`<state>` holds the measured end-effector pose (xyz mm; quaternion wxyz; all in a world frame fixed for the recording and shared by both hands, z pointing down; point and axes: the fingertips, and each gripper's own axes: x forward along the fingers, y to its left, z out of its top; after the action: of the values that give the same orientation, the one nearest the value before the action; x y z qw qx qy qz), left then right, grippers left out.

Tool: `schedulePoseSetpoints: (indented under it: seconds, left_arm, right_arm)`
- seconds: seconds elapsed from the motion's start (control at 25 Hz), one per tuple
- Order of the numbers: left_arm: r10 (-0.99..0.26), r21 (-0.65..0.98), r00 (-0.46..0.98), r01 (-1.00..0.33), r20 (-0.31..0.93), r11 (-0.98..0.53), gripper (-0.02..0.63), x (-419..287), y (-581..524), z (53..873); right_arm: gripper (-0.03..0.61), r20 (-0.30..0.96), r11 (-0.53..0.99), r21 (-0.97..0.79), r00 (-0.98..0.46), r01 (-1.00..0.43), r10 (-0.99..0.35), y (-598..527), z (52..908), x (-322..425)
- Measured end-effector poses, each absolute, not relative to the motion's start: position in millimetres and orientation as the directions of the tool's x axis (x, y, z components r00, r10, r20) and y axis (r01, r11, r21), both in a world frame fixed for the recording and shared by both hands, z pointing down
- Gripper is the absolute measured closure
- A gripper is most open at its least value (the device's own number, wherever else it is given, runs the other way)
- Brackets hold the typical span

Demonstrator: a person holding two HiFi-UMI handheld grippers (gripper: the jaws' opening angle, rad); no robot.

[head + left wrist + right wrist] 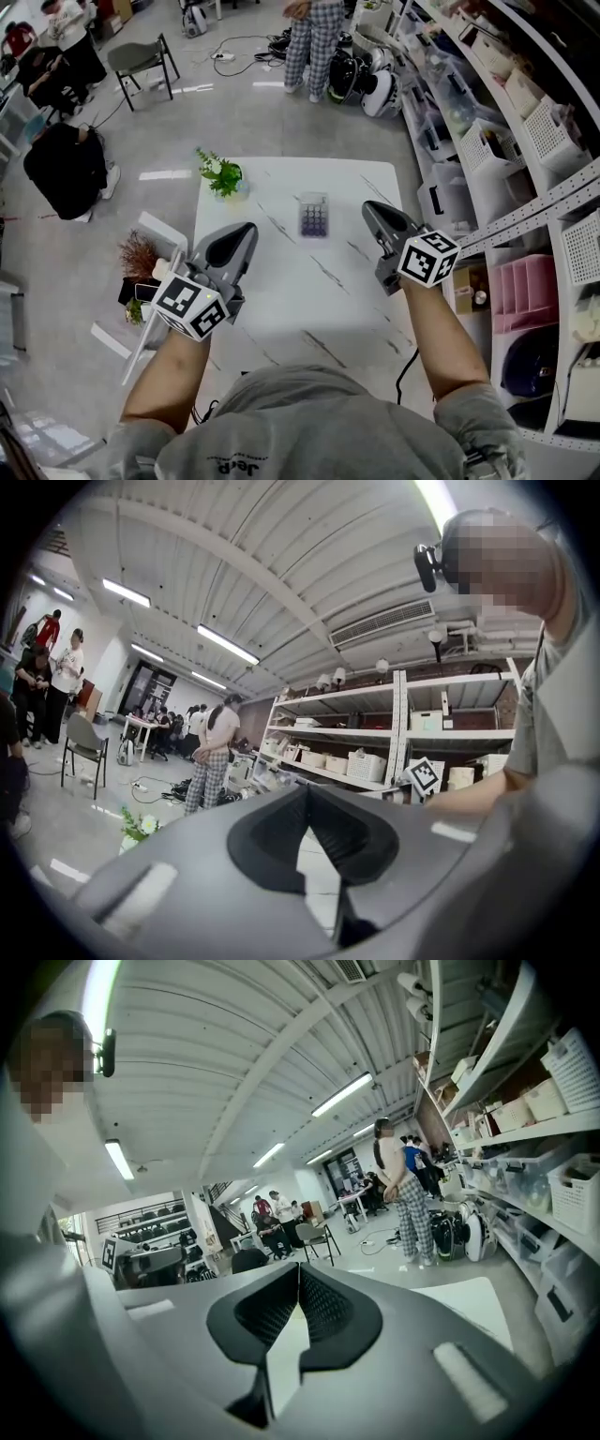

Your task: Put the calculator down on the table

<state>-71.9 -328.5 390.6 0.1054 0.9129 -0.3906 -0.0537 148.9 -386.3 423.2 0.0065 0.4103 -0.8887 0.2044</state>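
Nearest are two forearms, each carrying one hand-held gripper with one marker cube on it. The left hand-held gripper (240, 238) is over the tabletop's near left part. In its own view its jaws are closed together, tip to tip, with nothing between them. The right hand-held gripper (375, 216) is over the right side. Its jaws are likewise pressed together and hold nothing.

Both are above one white marbled tabletop (281, 286). One calculator (314, 216) lies flat on it, between the two grippers and a little beyond their tips, clear of both. It is grey with rows of dark keys.

Further out, on the far left corner of the tabletop, is one small green plant (221, 174) with white flowers.

Beyond the tabletop, one empty chair (141, 58) is on the floor to the left. One person in checked trousers (314, 47) stands farther back. Shelves (487, 141) loaded with bins run along the right.
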Motion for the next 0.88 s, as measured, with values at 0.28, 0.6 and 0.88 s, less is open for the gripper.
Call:
schedulePoseSetpoints:
  seconds: [0.28, 0.6, 0.88]
  left_arm:
    - [-0.732, 0.225, 0.68, -0.709, -0.034, -0.669, 0.552, -80.6, -296.3, 346.3]
    - [-0.739, 0.249, 0.673, -0.71, -0.036, -0.658, 0.552, -90.8, -258.6, 327.1]
    - [-0.733, 0.229, 0.68, -0.709, -0.029, -0.667, 0.552, -85.2, -230.7, 324.7]
  right_arm:
    - [0.575, 0.141, 0.666, -0.278, -0.715, -0.692, -0.684, -329.2, 374.9, 139.1]
    - [0.577, 0.129, 0.729, -0.174, -0.75, -0.662, -0.649, -276.1, 341.4, 128.1]
    - [0.577, 0.125, 0.726, -0.134, -0.738, -0.674, -0.663, -255.9, 328.4, 140.5]
